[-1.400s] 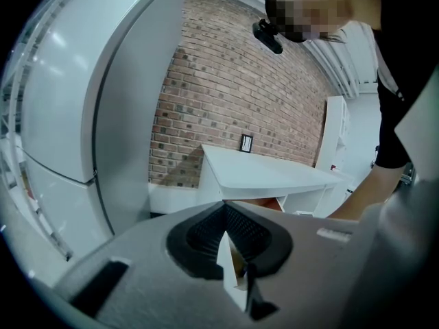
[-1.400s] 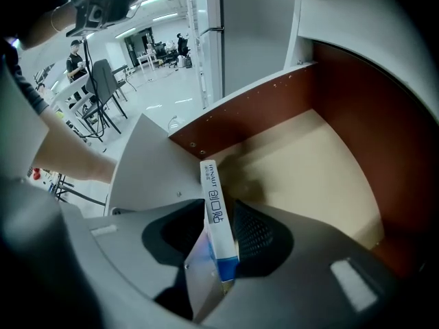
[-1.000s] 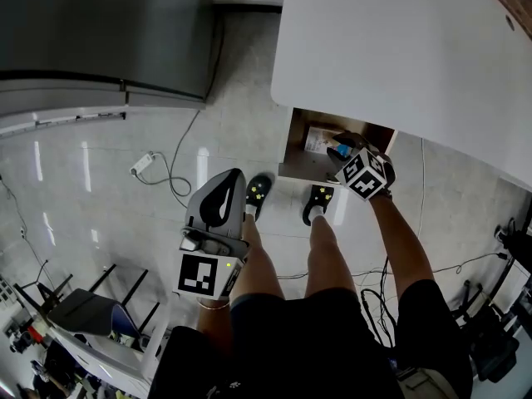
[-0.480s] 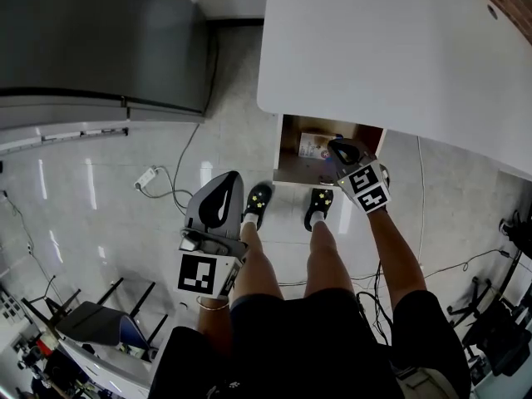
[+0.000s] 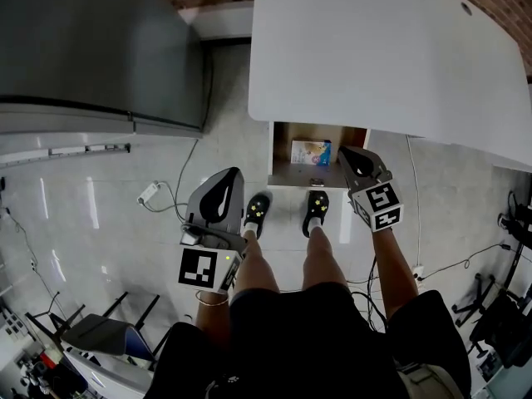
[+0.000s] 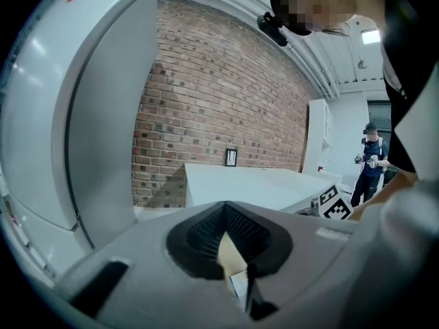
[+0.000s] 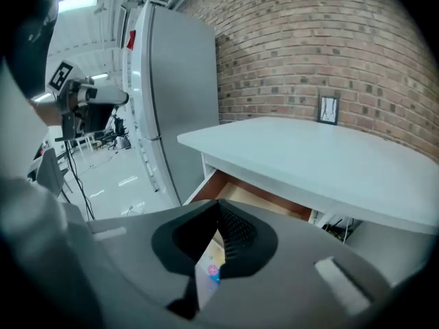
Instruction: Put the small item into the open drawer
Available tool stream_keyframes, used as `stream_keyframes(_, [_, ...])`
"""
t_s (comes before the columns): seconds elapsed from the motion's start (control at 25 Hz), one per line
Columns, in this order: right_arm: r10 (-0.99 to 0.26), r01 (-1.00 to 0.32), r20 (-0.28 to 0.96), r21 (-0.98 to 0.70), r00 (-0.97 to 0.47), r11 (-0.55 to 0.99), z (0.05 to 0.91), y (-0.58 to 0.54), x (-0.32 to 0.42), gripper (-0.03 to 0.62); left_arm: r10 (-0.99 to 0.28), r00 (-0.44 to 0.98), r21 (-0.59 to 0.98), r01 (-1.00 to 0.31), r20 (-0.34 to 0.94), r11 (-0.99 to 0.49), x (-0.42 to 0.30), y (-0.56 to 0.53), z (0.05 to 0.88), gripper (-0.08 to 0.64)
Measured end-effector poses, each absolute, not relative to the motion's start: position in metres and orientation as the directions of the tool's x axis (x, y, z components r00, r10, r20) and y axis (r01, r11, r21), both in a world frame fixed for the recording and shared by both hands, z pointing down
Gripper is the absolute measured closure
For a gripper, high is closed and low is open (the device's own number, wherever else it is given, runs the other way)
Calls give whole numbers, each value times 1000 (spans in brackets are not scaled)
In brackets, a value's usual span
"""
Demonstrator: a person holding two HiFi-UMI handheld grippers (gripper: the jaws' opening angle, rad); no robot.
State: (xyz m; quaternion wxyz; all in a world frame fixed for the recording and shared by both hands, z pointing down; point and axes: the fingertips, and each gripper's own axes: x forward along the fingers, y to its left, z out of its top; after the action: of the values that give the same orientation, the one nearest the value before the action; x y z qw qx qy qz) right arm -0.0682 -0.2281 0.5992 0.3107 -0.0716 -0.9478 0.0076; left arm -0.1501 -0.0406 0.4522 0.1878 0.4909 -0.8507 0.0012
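The small item, a white and blue box (image 5: 311, 151), lies inside the open wooden drawer (image 5: 278, 152) under the white table (image 5: 374, 56). My right gripper (image 5: 345, 150) hovers just right of the drawer's front corner, shut, with nothing in it. In the right gripper view the box (image 7: 208, 273) shows through the slit below the shut right gripper (image 7: 218, 208), and the drawer (image 7: 233, 190) lies ahead. My left gripper (image 5: 233, 174) hangs over the floor beside the person's left leg, shut and empty. The left gripper view has the left gripper (image 6: 223, 208) pointing at the table and the brick wall.
A large grey fridge (image 5: 100, 48) stands to the left. A power strip with its cable (image 5: 150, 192) lies on the tiled floor. The person's shoes (image 5: 258, 210) stand just before the drawer. Another person (image 6: 371, 157) stands far off. Chair frames (image 5: 91, 331) crowd the lower left.
My right gripper has drawn back out of the drawer toward its right front corner, leaving the box inside. The left gripper has hardly moved.
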Motion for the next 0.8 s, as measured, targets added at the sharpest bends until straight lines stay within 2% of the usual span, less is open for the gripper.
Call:
stream_keyframes(0.48, [59, -17, 429, -173, -901, 985, 506, -227, -54, 580, -852, -428, 156, -860, 300, 487, -142, -42, 410, 563])
stream_keyframes(0.8, [33, -44, 363, -203, -931, 978, 461, -229, -47, 580, -858, -431, 130, -868, 279, 479, -143, -41, 382, 562])
